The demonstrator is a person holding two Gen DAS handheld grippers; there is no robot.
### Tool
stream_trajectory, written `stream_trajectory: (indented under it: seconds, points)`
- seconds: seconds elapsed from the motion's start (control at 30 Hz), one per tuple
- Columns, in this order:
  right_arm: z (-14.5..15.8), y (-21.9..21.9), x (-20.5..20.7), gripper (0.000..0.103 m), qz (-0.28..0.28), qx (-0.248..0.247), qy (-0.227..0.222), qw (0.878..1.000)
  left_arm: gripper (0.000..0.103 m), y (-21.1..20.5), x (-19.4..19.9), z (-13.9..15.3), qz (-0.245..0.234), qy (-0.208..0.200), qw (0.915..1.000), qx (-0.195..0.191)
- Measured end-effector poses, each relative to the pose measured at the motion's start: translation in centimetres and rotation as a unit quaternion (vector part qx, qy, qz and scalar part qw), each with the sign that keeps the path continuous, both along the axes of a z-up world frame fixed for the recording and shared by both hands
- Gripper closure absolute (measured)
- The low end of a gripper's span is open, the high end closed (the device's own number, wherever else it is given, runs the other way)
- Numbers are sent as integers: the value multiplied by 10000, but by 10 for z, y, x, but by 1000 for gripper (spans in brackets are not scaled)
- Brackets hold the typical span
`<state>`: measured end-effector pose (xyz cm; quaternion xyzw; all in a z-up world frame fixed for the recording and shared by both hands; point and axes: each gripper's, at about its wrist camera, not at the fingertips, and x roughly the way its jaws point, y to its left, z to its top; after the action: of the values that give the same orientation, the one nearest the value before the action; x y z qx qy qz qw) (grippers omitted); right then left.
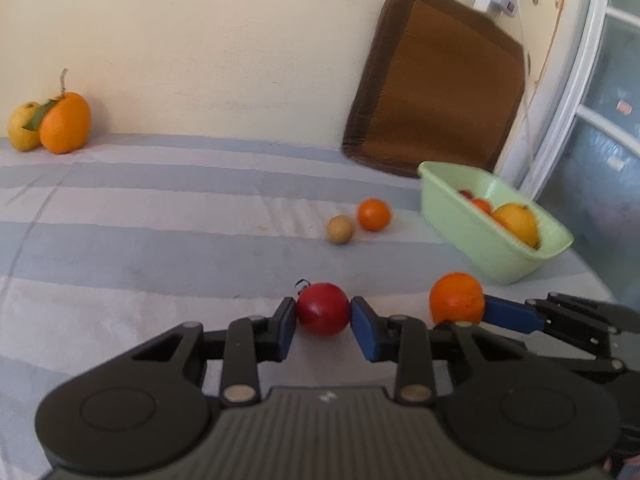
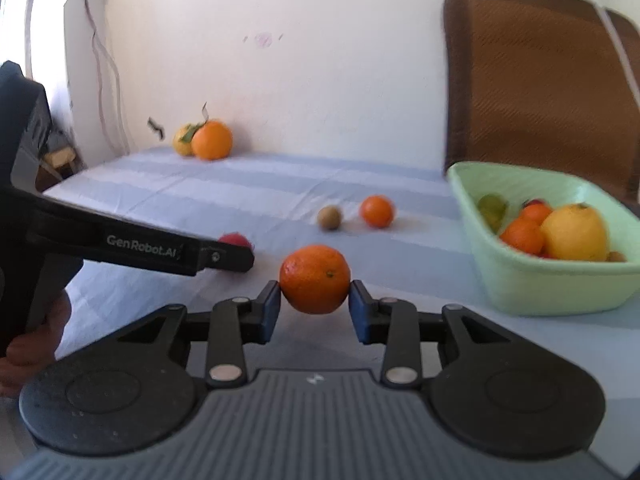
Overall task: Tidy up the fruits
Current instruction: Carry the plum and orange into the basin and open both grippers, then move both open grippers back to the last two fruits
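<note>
The left gripper [image 1: 323, 316] held a red fruit [image 1: 322, 309] between its blue pads, in the lower centre of the left wrist view. Both pads touched the fruit's sides, so the jaws were clamped on it. A short dark stem stood at the fruit's upper left.

The right gripper [image 2: 315, 304] held an orange [image 2: 315, 279] between its blue pads, in the centre of the right wrist view. The left pad touched the orange; the right pad stood at its edge, and contact there could not be confirmed. In the left wrist view the same orange [image 1: 456, 298] appeared at the lower right, with one blue pad against its right side.

A green tub [image 2: 560, 284] sat at the right of the right wrist view, holding a yellow fruit [image 2: 574, 233], small oranges and a green fruit. On the striped cloth [image 1: 160, 216], left of the tub, lay a small orange [image 1: 373, 214] and, just beside it, a brown fruit [image 1: 341, 229]. A large orange [image 1: 65, 123] and a yellow-green fruit [image 1: 24, 126] touched each other against the wall in the upper left of the left wrist view.

The side of the left gripper, at the left of the right wrist view, bore the white lettering "GenRobot.AI" [image 2: 141, 251]. A brown cushion [image 1: 436, 80] leaned on the wall.
</note>
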<state>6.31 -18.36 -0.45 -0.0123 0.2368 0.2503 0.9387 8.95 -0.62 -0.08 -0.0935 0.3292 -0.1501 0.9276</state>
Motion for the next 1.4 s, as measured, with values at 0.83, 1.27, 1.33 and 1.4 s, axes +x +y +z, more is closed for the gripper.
stream_trajectory:
  seconds: [0.83,1.27,1.33,1.4]
  points:
    - [17,-160,104,61,-1775,1033,128,9786,65,-163,157,26,-1164,573,9886,-763]
    - [46,-147,53,58,-1641,1305,-696,9753,63,-41,90,58,-618,-388,9932,-906]
    - [49,-135,42,58,-1429,1337,-757,9777,63,-22,78,49,-417,-392,9965,-608]
    - [49,-118,32,58,-1185,1344,-771,9808,63,-13,72,36,-303,-274,9986,-338]
